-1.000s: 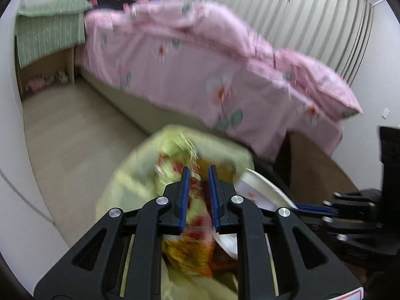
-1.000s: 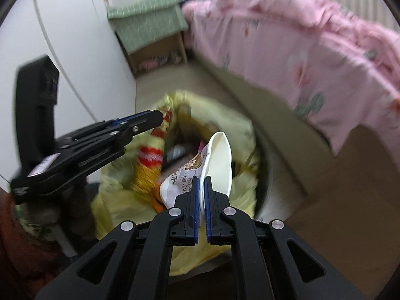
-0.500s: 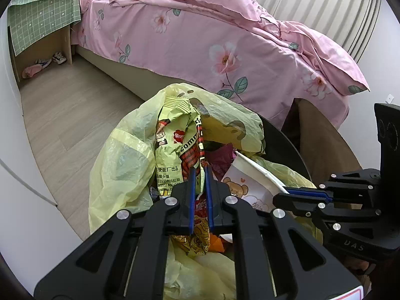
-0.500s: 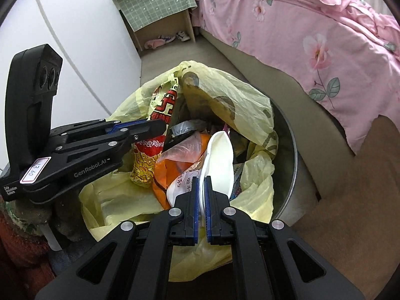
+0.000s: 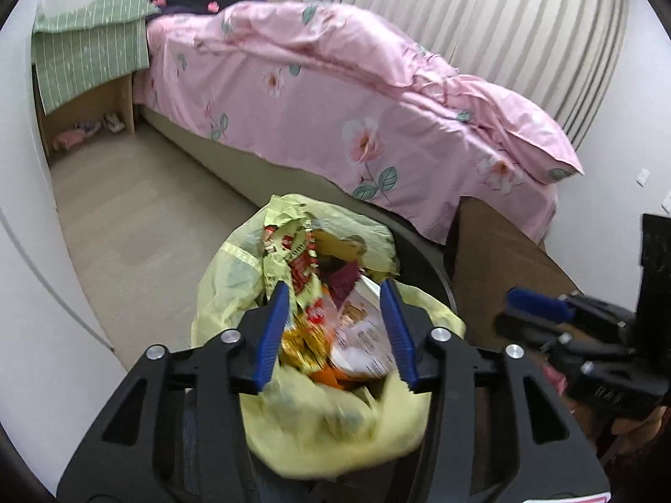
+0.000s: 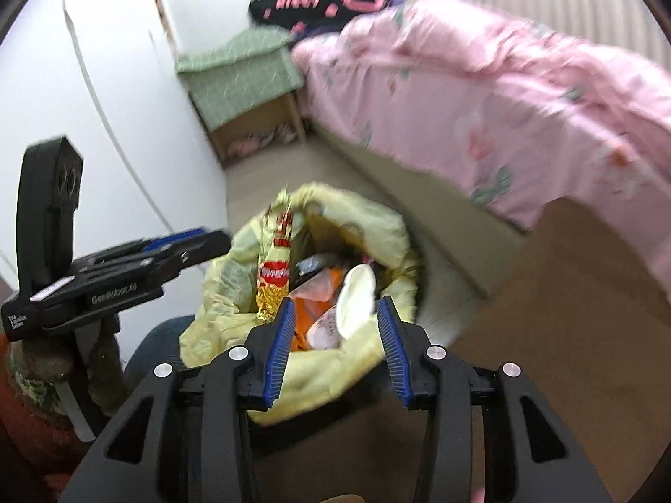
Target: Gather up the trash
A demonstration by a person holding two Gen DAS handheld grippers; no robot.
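A yellow trash bag [image 5: 335,415] lines a round bin and is full of trash; it also shows in the right wrist view [image 6: 235,276]. A red and yellow snack wrapper [image 5: 306,293] and a white paper cup [image 5: 360,327] lie in it. The wrapper [image 6: 274,276] and the cup [image 6: 356,297] show in the right wrist view too. My left gripper [image 5: 335,293] is open and empty above the bag. My right gripper [image 6: 335,314] is open and empty above the bag's near edge. The right gripper shows at the right of the left wrist view [image 5: 541,310].
A bed with a pink floral cover [image 5: 377,105] stands behind the bin. A wooden nightstand under a green cloth [image 5: 88,63] is at the far left. A brown table top [image 5: 511,268] lies right of the bin. A white wall [image 6: 105,84] is on the left.
Both grippers opened and let go: the left released the snack wrapper, the right released the white cup. Both pulled back and up from the bag.
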